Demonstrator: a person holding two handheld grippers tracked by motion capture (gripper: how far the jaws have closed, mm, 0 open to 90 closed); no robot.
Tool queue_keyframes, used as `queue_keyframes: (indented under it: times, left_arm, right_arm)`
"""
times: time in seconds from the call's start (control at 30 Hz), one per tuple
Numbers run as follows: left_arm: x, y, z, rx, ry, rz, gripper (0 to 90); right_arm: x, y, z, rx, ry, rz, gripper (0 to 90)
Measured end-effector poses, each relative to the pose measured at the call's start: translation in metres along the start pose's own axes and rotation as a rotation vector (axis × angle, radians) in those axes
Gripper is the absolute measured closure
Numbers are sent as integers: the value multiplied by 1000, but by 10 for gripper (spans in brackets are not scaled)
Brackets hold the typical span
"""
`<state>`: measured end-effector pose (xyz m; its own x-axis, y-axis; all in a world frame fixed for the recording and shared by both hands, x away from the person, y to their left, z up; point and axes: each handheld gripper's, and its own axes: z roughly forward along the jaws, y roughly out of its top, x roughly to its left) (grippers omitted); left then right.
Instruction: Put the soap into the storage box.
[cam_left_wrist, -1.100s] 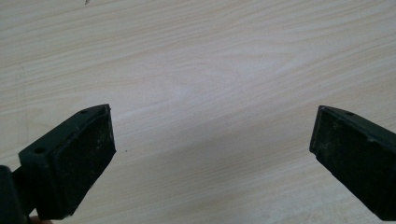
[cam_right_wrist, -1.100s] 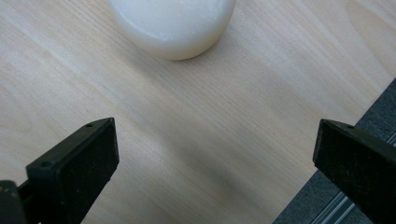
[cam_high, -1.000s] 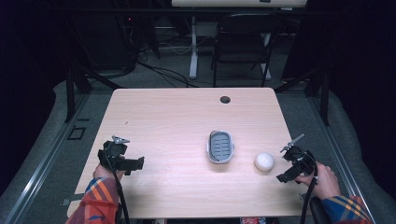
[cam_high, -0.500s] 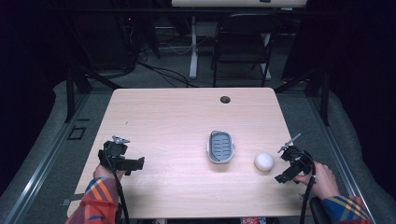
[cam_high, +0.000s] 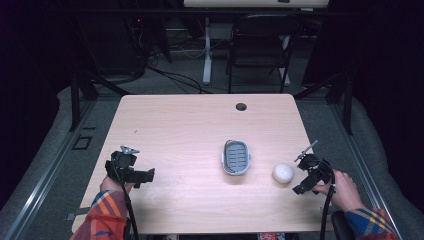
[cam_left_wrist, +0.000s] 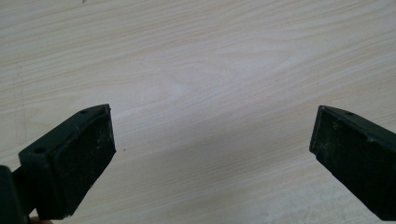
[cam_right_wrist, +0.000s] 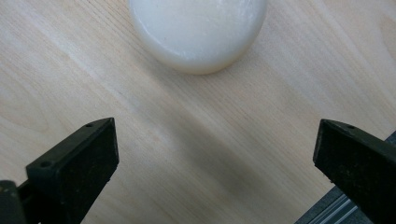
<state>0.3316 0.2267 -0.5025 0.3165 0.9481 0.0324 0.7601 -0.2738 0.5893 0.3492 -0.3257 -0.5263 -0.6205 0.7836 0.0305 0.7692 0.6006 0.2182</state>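
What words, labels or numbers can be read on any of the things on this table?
None: no readable text appears anywhere.
The round white soap-like lump is plain and unmarked.
The grey oval slotted dish shows no label.
The pale wooden table is bare of print.
The open right gripper and open left gripper carry no marks.

Pale wooden table (cam_high: 175, 130) is evenly lit from overhead, room behind pretty dark; close-ups slightly soft, soft shadows.
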Motion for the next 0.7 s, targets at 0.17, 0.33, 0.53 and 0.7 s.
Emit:
queue_keyframes:
  times: [0.17, 0.33, 0.53, 0.7]
  left_arm:
    - [0, 0, 0, 2, 1, 2, 1]
    - [0, 0, 0, 1, 1, 0, 1]
    - [0, 0, 1, 5, -3, -1, 1]
    - [0, 0, 1, 6, -4, -1, 1]
  right_arm:
    - [-4, 8, -4, 61, -9, -51, 0]
    - [-2, 14, -4, 53, -7, -56, 0]
    - [-2, 23, -6, 95, -8, -90, 0]
    - [-1, 28, -5, 86, 0, -87, 0]
